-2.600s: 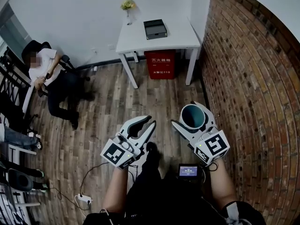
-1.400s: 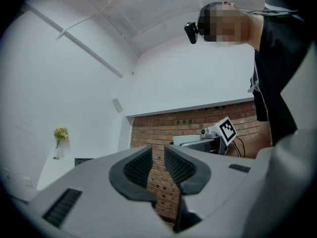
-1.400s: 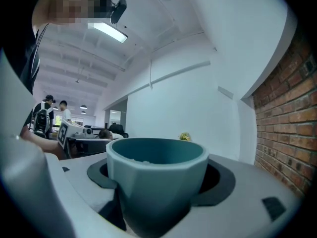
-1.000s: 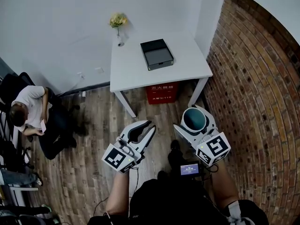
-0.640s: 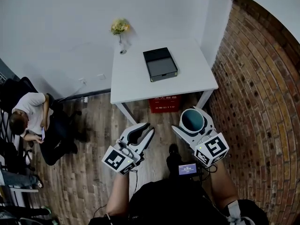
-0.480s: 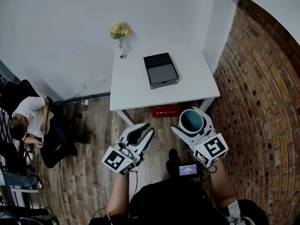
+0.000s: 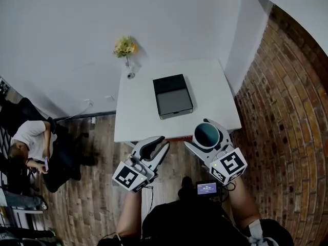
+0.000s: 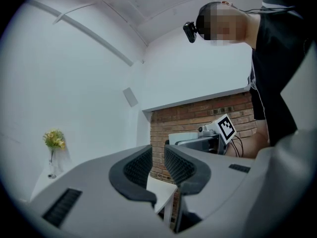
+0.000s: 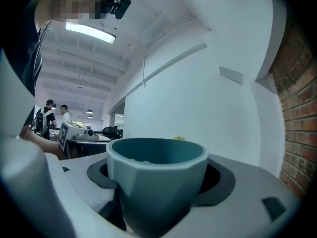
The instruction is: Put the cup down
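Now | cup: teal, faceted, upright | right gripper jaws grip it | left gripper jaws barely apart

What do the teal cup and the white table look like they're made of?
The teal faceted cup looks like matte plastic: dull, even colour, thick rim, no glare. The white rectangular table seems to be painted or laminated board: smooth, uniform top; which, I can't tell.

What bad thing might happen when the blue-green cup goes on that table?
The cup in the right gripper shows just at the near edge of the white table. Set down there, it may tip off. Pushed further in, it might bump the black tray in the middle.
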Motion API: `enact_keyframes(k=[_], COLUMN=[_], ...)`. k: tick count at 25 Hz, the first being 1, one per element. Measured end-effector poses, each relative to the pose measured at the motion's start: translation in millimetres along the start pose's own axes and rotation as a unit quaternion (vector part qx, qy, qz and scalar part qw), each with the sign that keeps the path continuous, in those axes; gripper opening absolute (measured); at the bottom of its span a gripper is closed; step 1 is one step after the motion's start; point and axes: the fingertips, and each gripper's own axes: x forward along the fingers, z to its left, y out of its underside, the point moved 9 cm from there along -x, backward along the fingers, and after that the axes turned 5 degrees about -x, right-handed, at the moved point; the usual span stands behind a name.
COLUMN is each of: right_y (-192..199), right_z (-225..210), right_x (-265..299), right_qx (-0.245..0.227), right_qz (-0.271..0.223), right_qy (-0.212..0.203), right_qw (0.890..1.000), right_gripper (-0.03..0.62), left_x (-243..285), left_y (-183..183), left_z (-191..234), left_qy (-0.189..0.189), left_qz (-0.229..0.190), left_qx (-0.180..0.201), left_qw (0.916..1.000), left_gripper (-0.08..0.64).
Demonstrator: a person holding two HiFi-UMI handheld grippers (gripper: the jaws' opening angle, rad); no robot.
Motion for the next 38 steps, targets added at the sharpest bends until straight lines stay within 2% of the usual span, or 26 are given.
enact_keyframes(k=[5,11,17,23,31,38], right_y=[7,10,11,12,10,16], right_z=[-34,-47,-44,-37,-28,-40], right_x=[18,37,55,64,76,96], right_qx=[0.004,0.01,0.014,0.018,0.012,0.005], right_qz=[-0.002,-0.003,0.001,0.004,0.006,0.009], right_qy=[-0.007,-0.019,-0.011,0.006,0.022,0.031], right_qw=[1.0,1.0,1.0,1.0,1.0,0.999], right_gripper=[0.407,0.408,0.407,0.407,0.407,0.408], left_x=[35,45,40,34,26,29], left_y=[-2,-2,4,5,2,-2], left_z=[13,31,50,67,84,104], left_qy=[-0.006,-0.019,-0.012,0.008,0.015,0.017], left_qz=[-0.003,-0.006,0.0,0.01,0.004,-0.009], left_qx=[0.007,-0.006,-0.023,-0.022,-0.025,-0.029], left_qw=[1.0,0.9998,0.9997,0.9997,0.9996,0.9994], left_gripper=[0.083,0.083,0.083,0.083,0.083,0.083])
